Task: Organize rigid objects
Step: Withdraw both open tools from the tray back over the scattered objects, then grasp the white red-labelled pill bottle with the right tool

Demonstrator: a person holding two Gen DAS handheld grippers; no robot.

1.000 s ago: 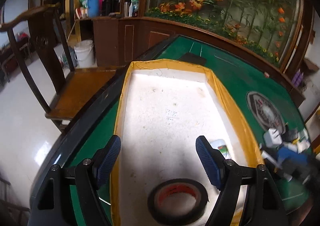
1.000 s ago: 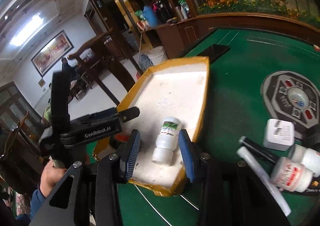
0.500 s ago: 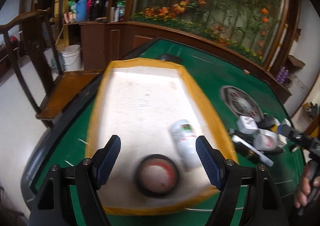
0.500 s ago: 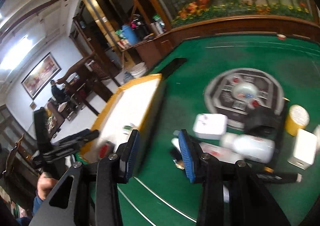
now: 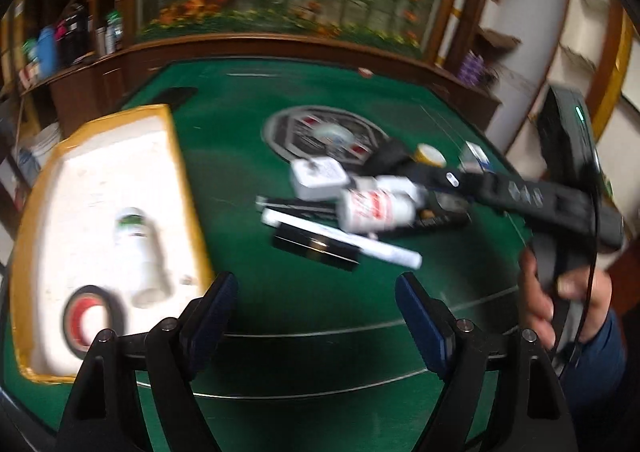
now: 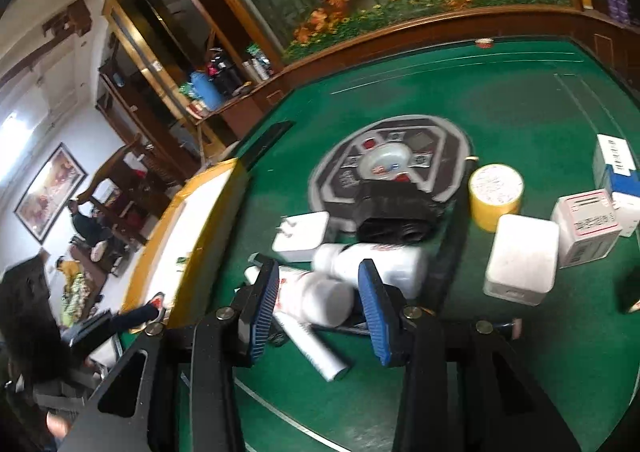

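My left gripper (image 5: 316, 314) hangs over bare green felt, its jaws opening with nothing between them. To its left the yellow-rimmed white tray (image 5: 182, 187) holds a green-label white bottle (image 5: 136, 248) and a black tape roll (image 5: 88, 316). My right gripper (image 6: 318, 310) hovers over a pile, open, its pads apart from a red-label white bottle (image 6: 316, 298) lying below the gap. Beside it lie a second white bottle (image 6: 384, 264), a white adapter (image 6: 300, 236), a white marker (image 6: 316, 348) and a black part (image 6: 392, 211).
Right of the pile stand a yellow tape roll (image 6: 496, 187), a white block (image 6: 520, 264) and small cartons (image 6: 586, 228). A round grey console (image 6: 400, 155) sits mid-table. A hand (image 5: 560, 292) holds the right gripper at the table's right edge. People sit far left.
The green-label bottle that was between my right fingers now lies in the tray. Both grippers swung right, away from the tray toward the pile.
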